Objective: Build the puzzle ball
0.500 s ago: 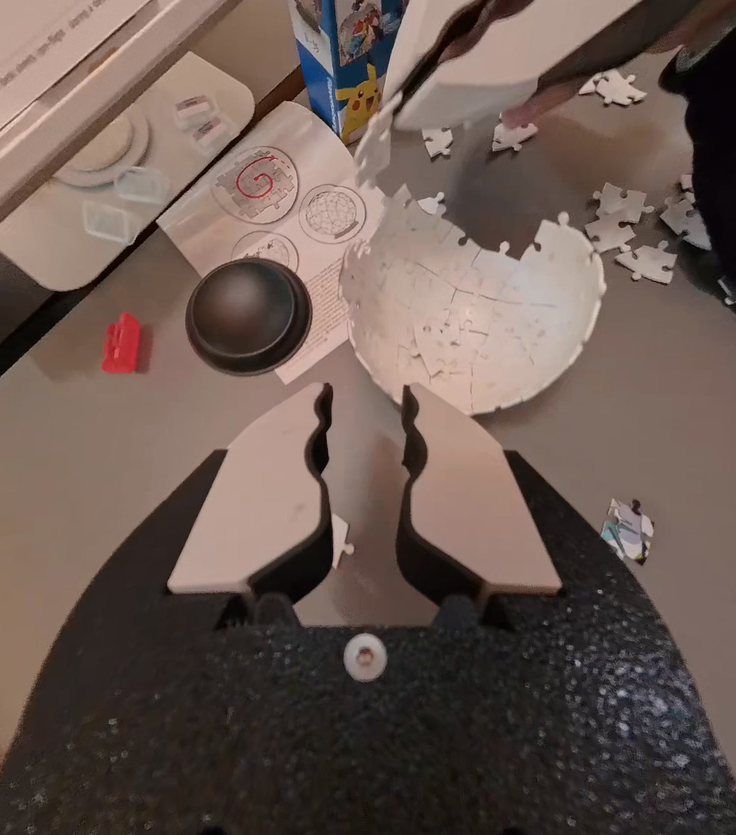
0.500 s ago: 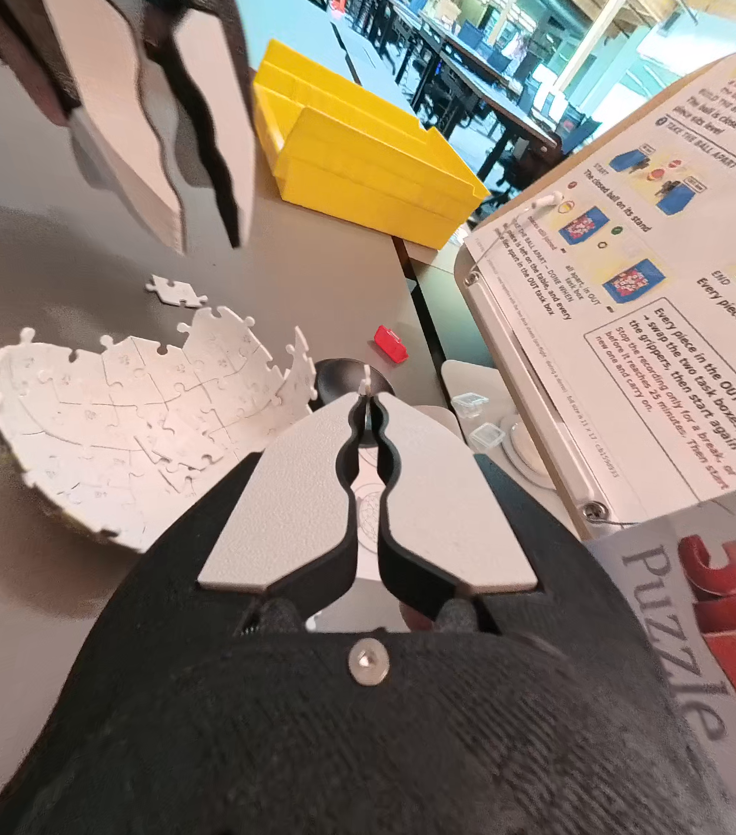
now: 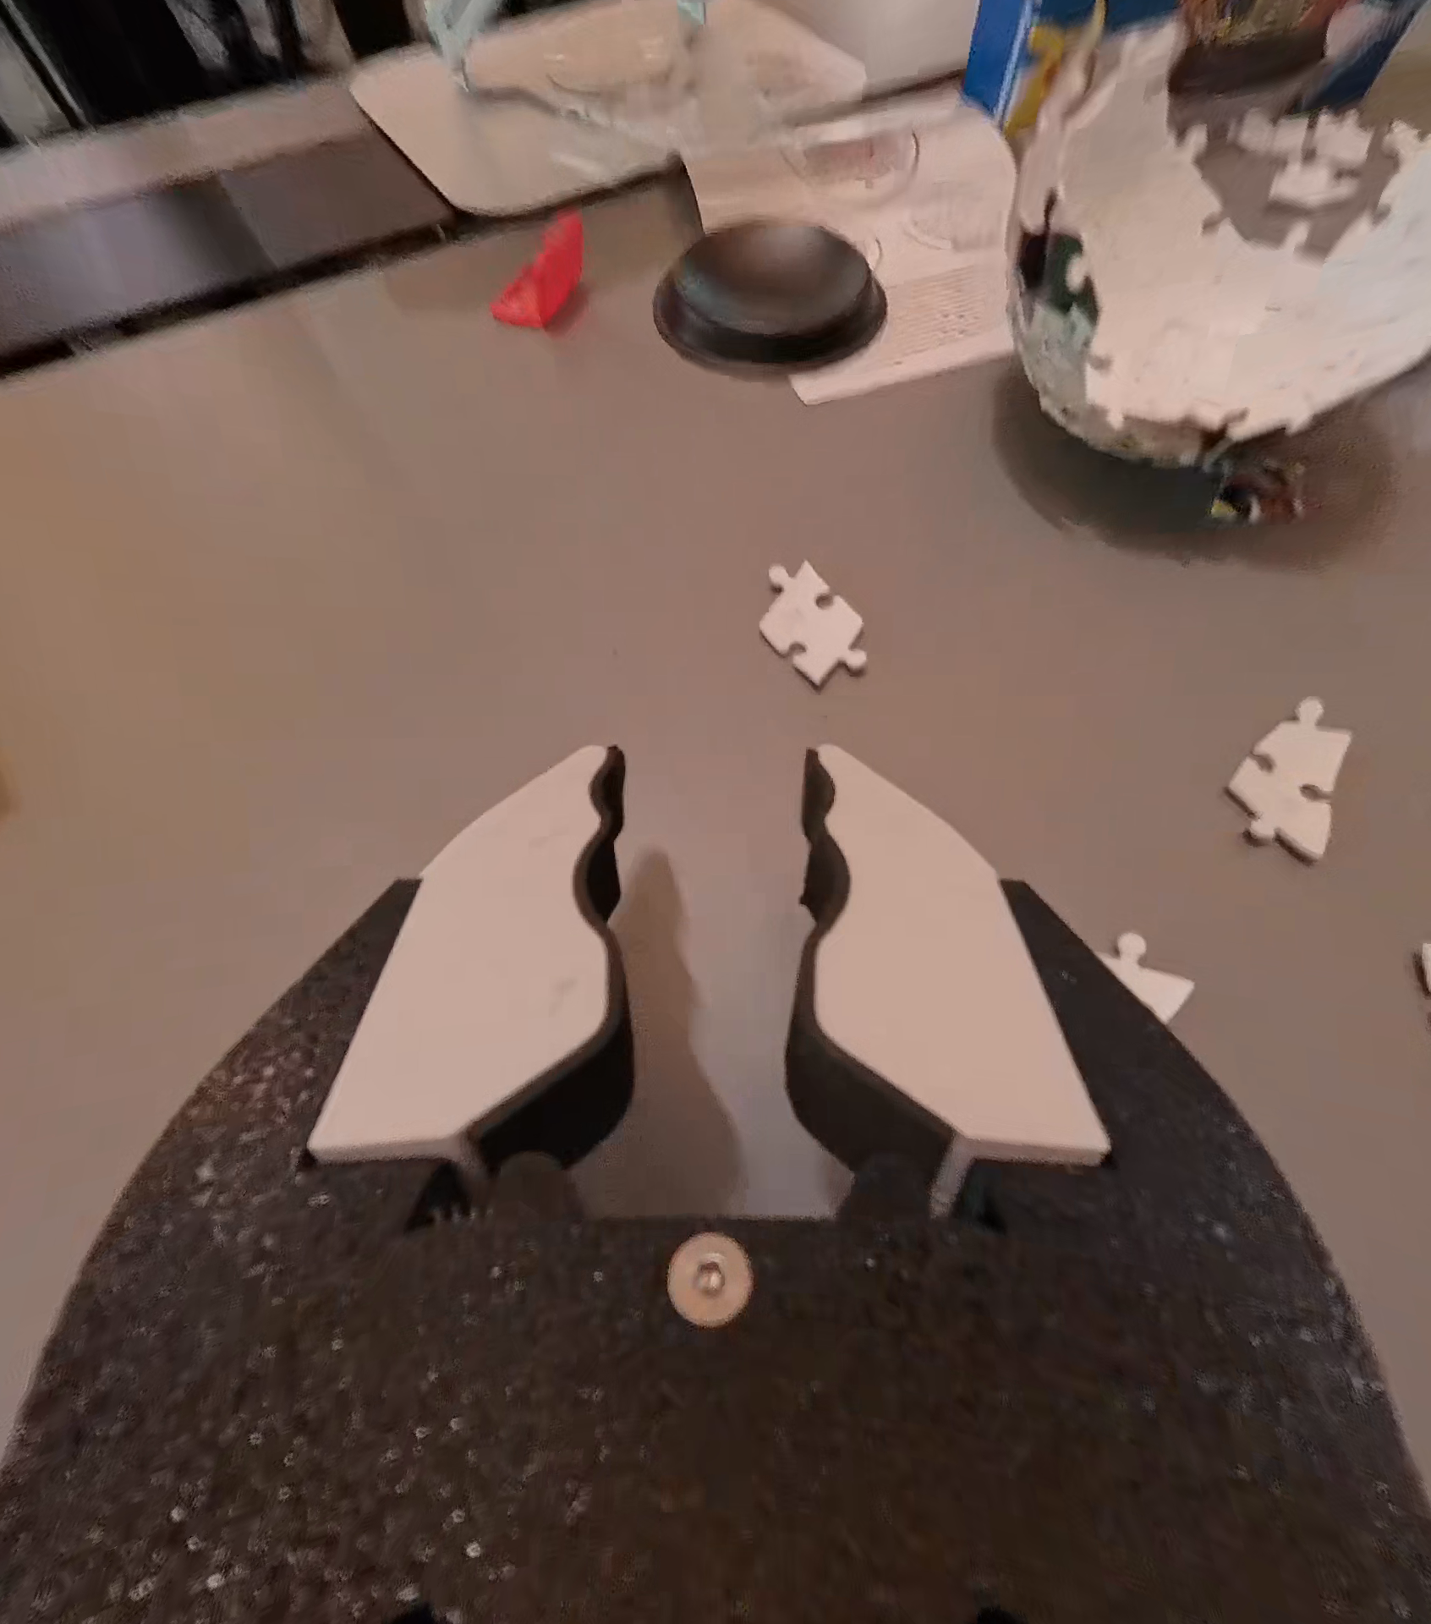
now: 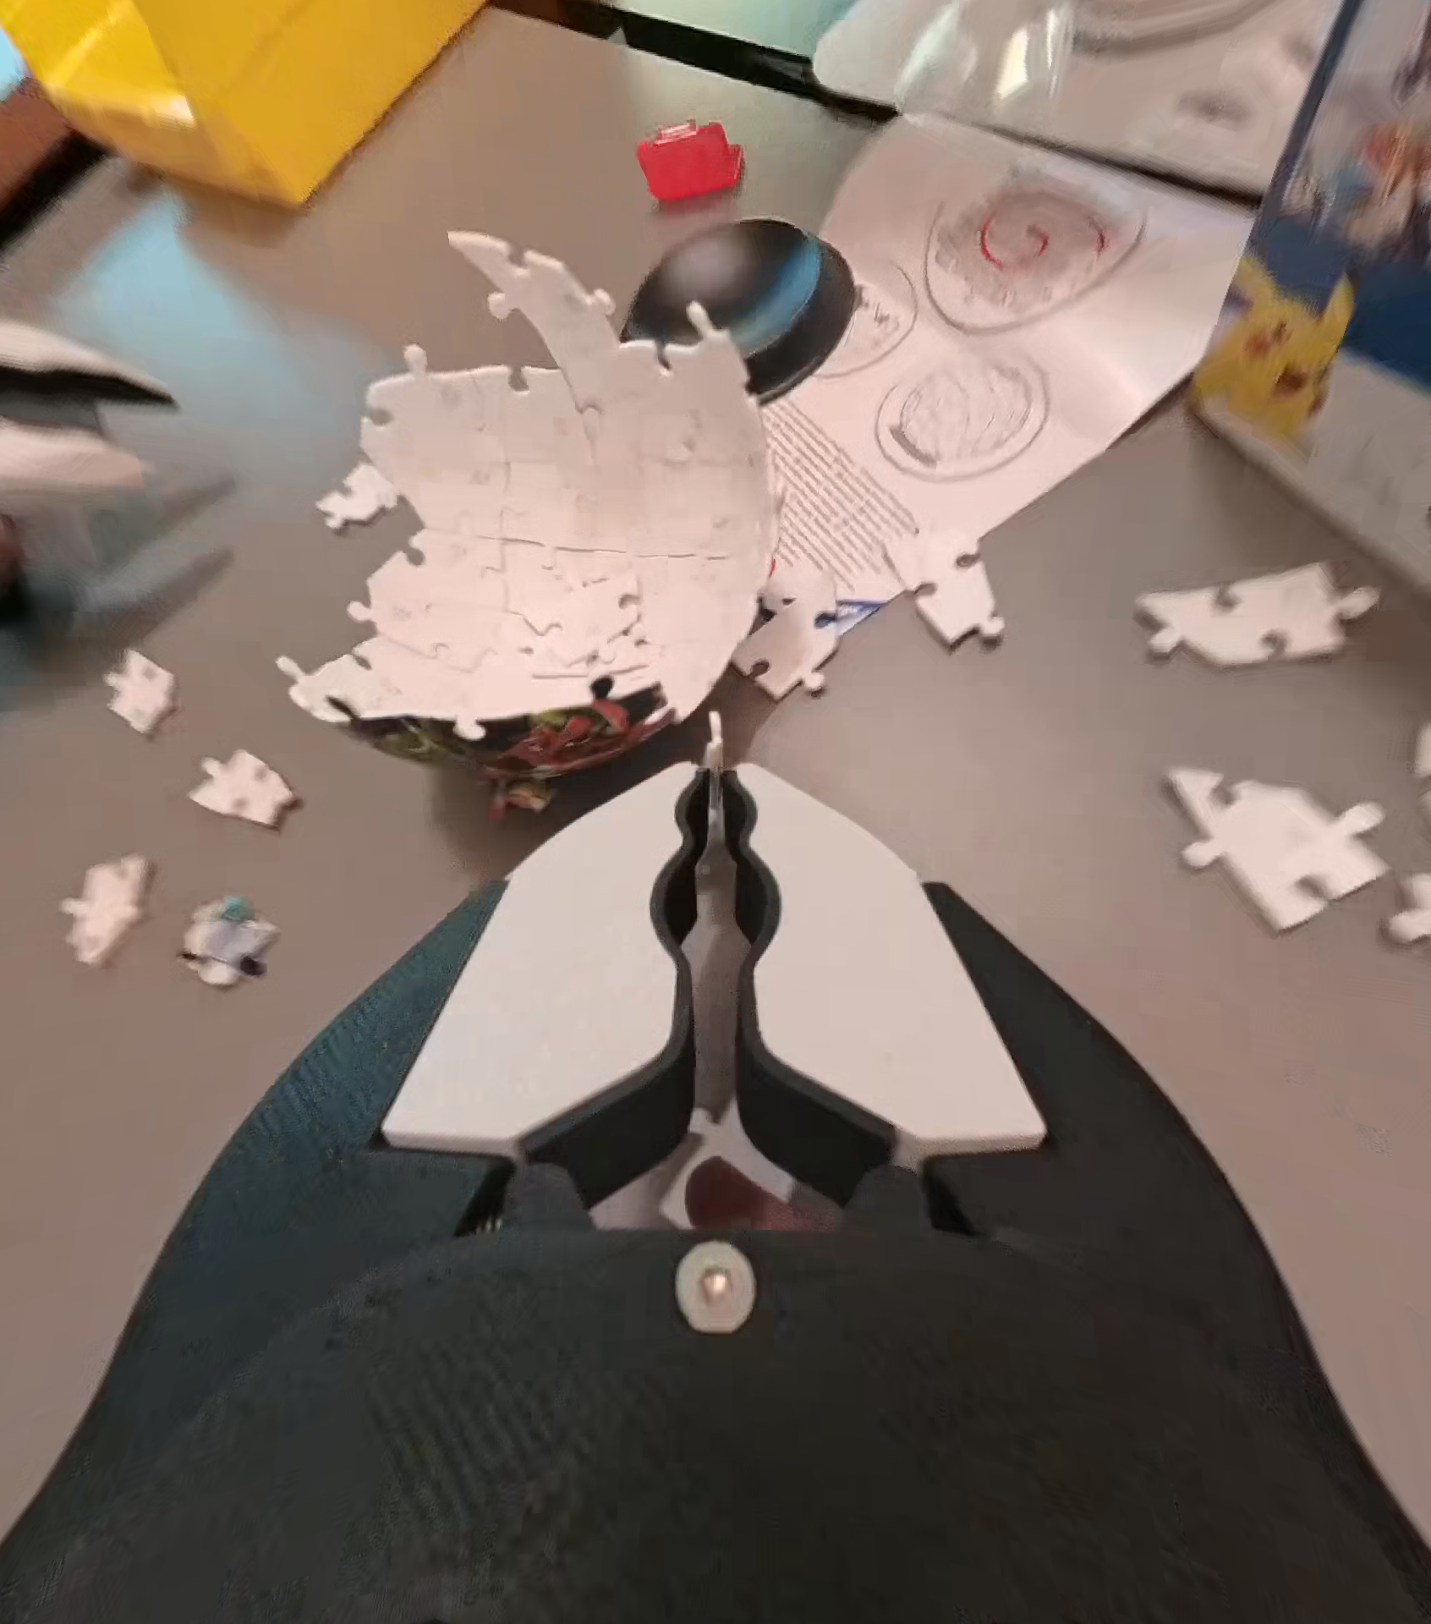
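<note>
You are pinching a thin puzzle piece [image 4: 716,747] edge-on in your right gripper [image 4: 714,778], ready to slot into the half-built puzzle ball [image 4: 554,545] resting on the tabletop [image 4: 1002,879]; your left gripper [image 3: 714,764] is hovering with fingers wide, holding nothing.

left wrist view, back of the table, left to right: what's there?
Red block → black dome stand → instruction sheet → half-built puzzle ball.
</note>
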`<act>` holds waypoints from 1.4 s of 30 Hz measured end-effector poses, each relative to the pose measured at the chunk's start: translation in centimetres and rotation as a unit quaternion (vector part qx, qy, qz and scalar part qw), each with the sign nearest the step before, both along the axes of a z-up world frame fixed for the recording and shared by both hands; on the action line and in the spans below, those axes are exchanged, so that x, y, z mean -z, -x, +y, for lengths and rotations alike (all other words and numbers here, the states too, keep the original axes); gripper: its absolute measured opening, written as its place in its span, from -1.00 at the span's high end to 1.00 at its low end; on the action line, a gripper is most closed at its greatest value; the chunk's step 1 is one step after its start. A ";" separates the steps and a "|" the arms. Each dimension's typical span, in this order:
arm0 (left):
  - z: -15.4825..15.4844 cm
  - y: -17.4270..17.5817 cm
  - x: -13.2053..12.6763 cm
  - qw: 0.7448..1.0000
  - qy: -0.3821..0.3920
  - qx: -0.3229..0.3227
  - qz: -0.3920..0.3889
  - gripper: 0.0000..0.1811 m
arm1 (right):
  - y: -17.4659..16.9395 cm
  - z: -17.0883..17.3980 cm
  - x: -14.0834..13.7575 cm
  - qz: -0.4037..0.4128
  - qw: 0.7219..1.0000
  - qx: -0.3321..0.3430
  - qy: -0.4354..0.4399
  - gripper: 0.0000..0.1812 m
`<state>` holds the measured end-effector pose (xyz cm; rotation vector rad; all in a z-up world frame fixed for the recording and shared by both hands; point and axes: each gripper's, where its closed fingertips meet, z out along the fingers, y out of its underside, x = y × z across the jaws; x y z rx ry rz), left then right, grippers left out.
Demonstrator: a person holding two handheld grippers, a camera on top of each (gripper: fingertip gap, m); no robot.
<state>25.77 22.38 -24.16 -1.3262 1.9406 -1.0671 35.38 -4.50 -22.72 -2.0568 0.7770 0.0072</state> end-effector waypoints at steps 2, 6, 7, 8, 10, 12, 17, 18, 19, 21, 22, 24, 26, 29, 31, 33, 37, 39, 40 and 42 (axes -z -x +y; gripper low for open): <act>0.7 0.5 1.4 0.998 -0.037 0.005 0.041 0.41 | 0.7 0.3 0.6 0.055 0.998 0.027 -0.014 0.74; 3.1 1.1 2.3 0.993 -0.095 -0.043 0.048 0.39 | 1.3 -1.1 1.5 0.018 0.996 0.066 0.064 0.29; 3.5 1.1 2.0 0.993 -0.093 -0.054 0.038 0.39 | 1.6 -1.7 1.3 -0.003 0.993 0.077 0.084 0.28; 3.9 1.0 1.8 0.993 -0.089 -0.069 0.031 0.39 | 2.3 -2.1 0.8 -0.023 0.991 0.087 0.098 0.26; 5.0 1.2 1.6 0.990 -0.089 -0.109 0.026 0.42 | 4.3 -2.4 -0.1 -0.072 0.986 0.107 0.106 0.24; 5.9 2.4 2.3 0.983 -0.114 -0.136 0.045 0.41 | 6.9 -2.6 -0.4 -0.143 0.976 0.118 0.118 0.23; 6.0 8.3 2.3 0.975 -0.114 -0.183 0.052 0.49 | 14.1 -3.7 0.4 -0.320 0.927 0.124 0.152 0.12; 5.8 9.6 2.3 0.975 -0.112 -0.184 0.053 0.50 | 15.0 -4.2 1.0 -0.331 0.918 0.117 0.185 0.20; 5.5 10.7 2.3 0.975 -0.110 -0.184 0.055 0.51 | 15.3 -5.0 1.2 -0.350 0.902 0.127 0.218 0.27; 5.0 12.6 2.3 0.975 -0.107 -0.184 0.056 0.50 | 15.5 -6.7 1.8 -0.363 0.879 0.147 0.273 0.65; 4.9 13.3 2.3 0.975 -0.110 -0.184 0.055 0.50 | 15.5 -7.6 2.9 -0.343 0.874 0.150 0.310 0.99; 4.6 14.0 2.1 0.975 -0.125 -0.178 0.045 0.50 | 15.0 -8.3 3.0 -0.306 0.883 0.185 0.305 1.00; 4.6 14.3 1.9 0.972 -0.147 -0.179 0.032 0.49 | 14.8 -8.7 3.3 -0.240 0.911 0.206 0.264 1.00; 5.1 14.8 1.5 0.965 -0.172 -0.198 0.018 0.44 | 14.6 -8.9 3.9 -0.138 0.951 0.204 0.185 1.00; 5.2 15.1 1.5 0.963 -0.175 -0.202 0.015 0.44 | 15.4 -7.7 4.2 -0.063 0.980 0.153 0.110 0.94; 5.0 15.1 1.6 0.967 -0.167 -0.193 0.020 0.48 | 15.6 -7.4 3.7 -0.036 0.987 0.140 0.065 0.84; 4.0 15.0 2.4 0.982 -0.107 -0.145 0.056 0.68 | 15.8 -7.6 3.4 -0.011 0.989 0.142 0.028 0.81; 3.9 15.0 2.9 0.985 -0.062 -0.138 0.081 0.68 | 15.8 -8.1 3.6 -0.011 0.987 0.157 0.036 0.94; 3.8 15.0 3.1 0.986 -0.037 -0.132 0.096 0.64 | 15.9 -8.0 3.7 -0.015 0.987 0.155 0.042 0.93; 3.7 14.9 3.2 0.987 -0.004 -0.123 0.108 0.47 | 16.1 -7.9 3.7 -0.027 0.987 0.150 0.056 0.90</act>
